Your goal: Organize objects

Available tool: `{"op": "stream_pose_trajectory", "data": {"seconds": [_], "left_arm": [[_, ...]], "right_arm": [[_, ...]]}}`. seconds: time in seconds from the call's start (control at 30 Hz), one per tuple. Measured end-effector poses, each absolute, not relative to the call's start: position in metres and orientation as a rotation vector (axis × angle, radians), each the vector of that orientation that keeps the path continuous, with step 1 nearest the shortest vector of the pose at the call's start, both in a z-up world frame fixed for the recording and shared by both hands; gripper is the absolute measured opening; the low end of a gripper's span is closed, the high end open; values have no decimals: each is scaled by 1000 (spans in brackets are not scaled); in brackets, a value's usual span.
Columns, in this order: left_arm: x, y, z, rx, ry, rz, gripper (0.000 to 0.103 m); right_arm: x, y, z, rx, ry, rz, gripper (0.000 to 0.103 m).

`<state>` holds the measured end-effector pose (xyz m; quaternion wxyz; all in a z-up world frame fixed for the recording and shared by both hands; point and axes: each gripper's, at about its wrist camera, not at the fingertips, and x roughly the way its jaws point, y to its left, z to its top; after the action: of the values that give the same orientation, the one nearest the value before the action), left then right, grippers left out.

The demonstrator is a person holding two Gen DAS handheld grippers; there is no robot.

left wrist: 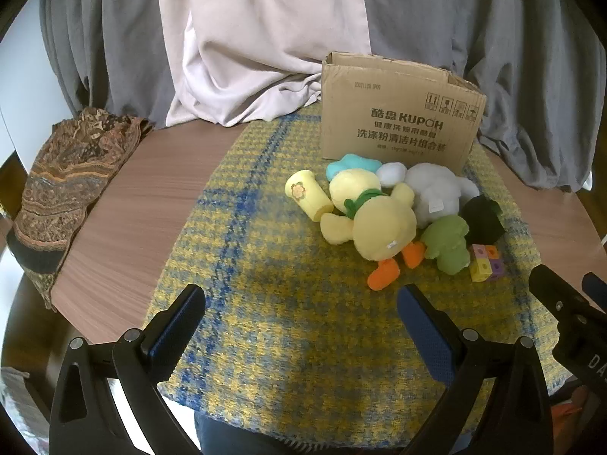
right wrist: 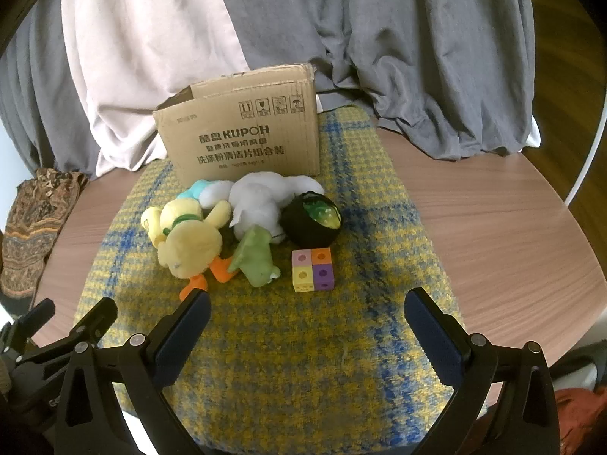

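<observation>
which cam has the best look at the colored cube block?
Right wrist view. The colored cube block sits unobstructed on the plaid cloth, with its pink, orange, yellow and purple faces all showing. In the left wrist view the block is small, near the right edge, behind the green plush.

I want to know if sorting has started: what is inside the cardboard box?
The cardboard box is open at the top, but its front wall hides the inside in both views, so its contents cannot be seen. The toys, like the yellow duck, lie in front.
</observation>
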<state>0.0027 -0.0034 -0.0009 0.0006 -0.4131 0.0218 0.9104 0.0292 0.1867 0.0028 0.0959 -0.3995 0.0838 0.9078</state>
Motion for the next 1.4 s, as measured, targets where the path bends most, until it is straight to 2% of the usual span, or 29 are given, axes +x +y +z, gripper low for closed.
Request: {"op": "stream_pose_trajectory", "data": {"seconds": [0.57, 1.4], "left_arm": [[-1, -6, -3, -1301, 35, 2853, 103], [-2, 1, 0, -1263, 101, 2873, 103]], "right_arm": [[27, 186, 4, -1173, 239, 2686, 102], [27, 191, 2, -1165, 247, 2672, 102]]}}
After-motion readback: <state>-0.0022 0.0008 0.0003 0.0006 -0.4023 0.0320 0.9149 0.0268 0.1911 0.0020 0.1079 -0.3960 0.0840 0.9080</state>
